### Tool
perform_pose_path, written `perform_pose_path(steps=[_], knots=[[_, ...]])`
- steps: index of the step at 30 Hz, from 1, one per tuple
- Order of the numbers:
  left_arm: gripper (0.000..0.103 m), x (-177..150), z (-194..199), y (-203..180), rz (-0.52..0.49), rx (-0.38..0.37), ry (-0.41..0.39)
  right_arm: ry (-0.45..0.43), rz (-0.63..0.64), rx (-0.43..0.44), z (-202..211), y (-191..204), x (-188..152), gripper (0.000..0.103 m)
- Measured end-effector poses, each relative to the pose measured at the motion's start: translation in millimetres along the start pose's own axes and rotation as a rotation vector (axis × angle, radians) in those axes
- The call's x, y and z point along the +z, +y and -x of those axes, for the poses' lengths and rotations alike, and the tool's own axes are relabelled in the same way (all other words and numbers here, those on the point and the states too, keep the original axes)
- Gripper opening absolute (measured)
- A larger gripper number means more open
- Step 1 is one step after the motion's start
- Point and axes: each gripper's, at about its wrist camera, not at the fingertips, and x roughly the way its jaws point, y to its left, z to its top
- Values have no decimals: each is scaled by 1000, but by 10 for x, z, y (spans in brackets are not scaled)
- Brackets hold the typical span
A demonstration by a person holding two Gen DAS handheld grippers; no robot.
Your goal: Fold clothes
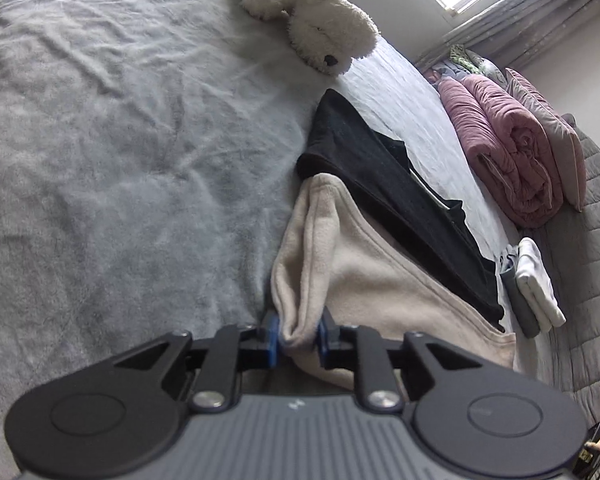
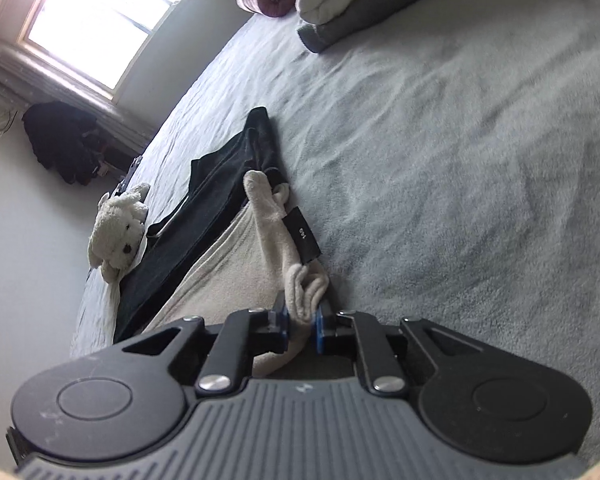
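Grey, rumpled bedspread (image 1: 100, 152) all around, with a window (image 2: 100, 20) behind and daylight across the bedding.

On the left side: left gripper (image 1: 298, 338) clamped on a bunched corner of the beige fleece garment (image 1: 364, 280), blue pads (image 1: 272, 334) pressed in from both sides with only the thickness of the fabric between them. Held low and nearly level over the bed, pointing along the garment's length toward the white plush dog (image 1: 320, 28). Probably gripped at a corner so that an edge can be carried over in one piece.

Beyond the fleece: black garment (image 1: 380, 184) spread flat, partly under the beige one, apparently waiting its turn. Further over, a small stack of folded clothes (image 1: 536, 284) near the bed's edge, and a rolled pink quilt (image 1: 512, 152) beside it.

On the right side: right gripper (image 2: 302, 322) likewise closed on a gathered fold of the same fleece, with a black label (image 2: 302, 236) showing just ahead. Also low, tilted slightly down. Both corners pinched at once, so likely mid-fold or mid-spread; hard to say which from this alone.
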Motion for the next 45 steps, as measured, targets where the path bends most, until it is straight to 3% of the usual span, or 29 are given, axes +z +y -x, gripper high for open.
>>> perform_pose_path(steps=[2, 3, 5, 8, 11, 18, 25, 29, 32, 38, 41, 45], knots=[[50, 4, 134, -28, -33, 34, -76, -31, 65, -28, 80, 87, -17, 41], [54, 2, 203, -65, -68, 62, -132, -57, 105, -47, 123, 141, -26, 45], [58, -3, 319, -152, -148, 105, -236, -119, 206, -96, 202, 262, -54, 49], [60, -17, 338, -296, -253, 75, -285, -183, 370, -133, 203, 488, -147, 49], [61, -96, 181, -520, -366, 35, -259, -188, 518, -122, 84, 730, -291, 49], [62, -460, -202, -965, -630, -35, -190, -97, 759, -62, -372, 1187, -784, 49], [63, -721, -275, -1001, -824, -46, -129, -94, 1028, -71, -598, 1296, -1225, 51], [65, -849, -286, -981, -940, -35, -102, -70, 1035, -55, -520, 1213, -1163, 56], [71, -825, -199, -928, -966, -54, -76, -54, 1026, -36, -431, 1126, -1112, 58], [72, -777, -27, -848, -1010, -98, -35, -5, 992, -8, -277, 1122, -1043, 61], [72, -598, 20, -837, -902, -165, -68, -19, 925, 27, -222, 1166, -915, 62], [73, -519, -118, -857, -888, -106, -106, -61, 887, 9, -292, 1158, -766, 63]])
